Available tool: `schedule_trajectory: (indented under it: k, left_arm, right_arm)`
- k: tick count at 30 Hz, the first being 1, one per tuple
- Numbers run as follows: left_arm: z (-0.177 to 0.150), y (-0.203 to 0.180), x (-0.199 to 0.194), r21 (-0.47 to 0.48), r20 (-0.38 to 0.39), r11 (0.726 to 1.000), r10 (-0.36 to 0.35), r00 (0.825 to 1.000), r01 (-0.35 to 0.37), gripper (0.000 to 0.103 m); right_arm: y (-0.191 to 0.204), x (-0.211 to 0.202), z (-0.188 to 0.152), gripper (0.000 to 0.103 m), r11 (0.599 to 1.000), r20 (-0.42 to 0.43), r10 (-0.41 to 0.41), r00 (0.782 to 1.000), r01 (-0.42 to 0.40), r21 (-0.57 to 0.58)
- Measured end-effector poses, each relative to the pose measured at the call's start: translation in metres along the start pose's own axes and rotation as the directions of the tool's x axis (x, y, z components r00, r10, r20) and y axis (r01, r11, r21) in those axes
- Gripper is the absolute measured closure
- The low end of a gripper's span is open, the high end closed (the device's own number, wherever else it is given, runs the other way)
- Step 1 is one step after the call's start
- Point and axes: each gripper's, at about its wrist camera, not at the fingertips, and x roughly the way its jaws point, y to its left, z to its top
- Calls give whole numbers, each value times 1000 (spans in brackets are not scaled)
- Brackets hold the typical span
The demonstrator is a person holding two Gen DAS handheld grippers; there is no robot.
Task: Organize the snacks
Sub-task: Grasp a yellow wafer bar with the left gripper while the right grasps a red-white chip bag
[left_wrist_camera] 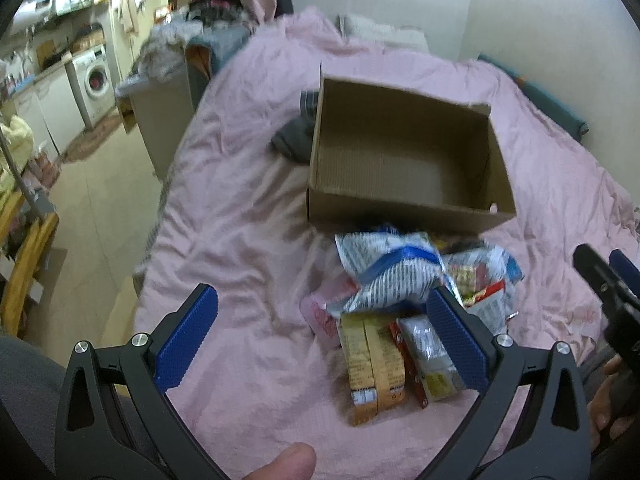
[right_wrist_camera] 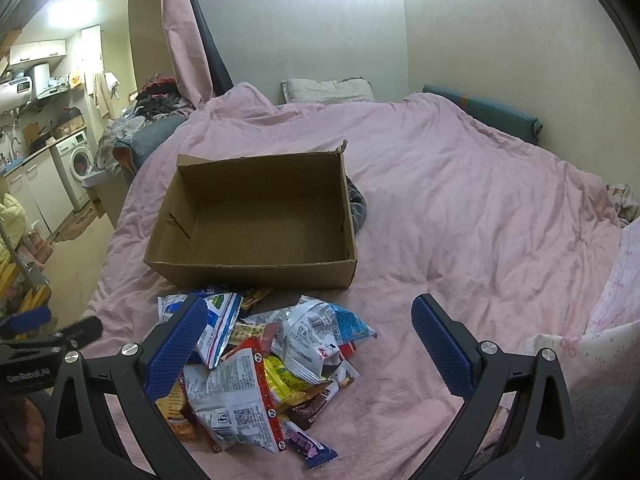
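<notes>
Pink bedsheet [right_wrist_camera: 460, 208] filling most of both frames, rumpled all over. Centre of the right wrist view: open cardboard box [right_wrist_camera: 256, 256], bare inside, sitting on the sheet. Just below it, lower centre, a loose heap of snack packets [right_wrist_camera: 264, 360], overlapping, nearest ones almost touching the box front. Right gripper [right_wrist_camera: 310, 346] hovering low over the heap, fingers spread wide, grasping nothing. Left gripper [left_wrist_camera: 322, 338] in the lower part of the left wrist view, fingers likewise released, right pad just over the packets. Washing machine [left_wrist_camera: 94, 80] at far left, off the bed.
</notes>
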Motion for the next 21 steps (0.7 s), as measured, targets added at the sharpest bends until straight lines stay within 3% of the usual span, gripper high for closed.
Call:
schedule_trajectory:
  k: [6,9,11,16,19,21]
  left_arm:
    - [-8,5,32,-20,-152,999,28,988,-31,0]
    - [-18,11,55,-57,-267,998,7,964,-23,0]
    - [-27,10,72,-78,-346,997,-19,938,-9,0]
    - [-41,-15,96,-26,-432,999,-49,901,42,7]
    - [-51,-25,104,-31,-467,997,-76,881,70,18]
    - [-55,-28,105,-43,-464,996,-92,881,82,30]
  right_arm:
    - [-6,6,-3,0,1000,-36,-5,999,6,26]
    - [-14,12,-5,0,999,-73,-5,997,8,53]
    - [-18,16,-6,0,998,-90,-3,996,9,70]
    - [-32,21,-10,0,993,-135,10,991,6,122]
    - [-37,24,-11,0,989,-154,22,988,2,151]
    - [-40,26,-12,0,986,-169,33,985,-4,166]
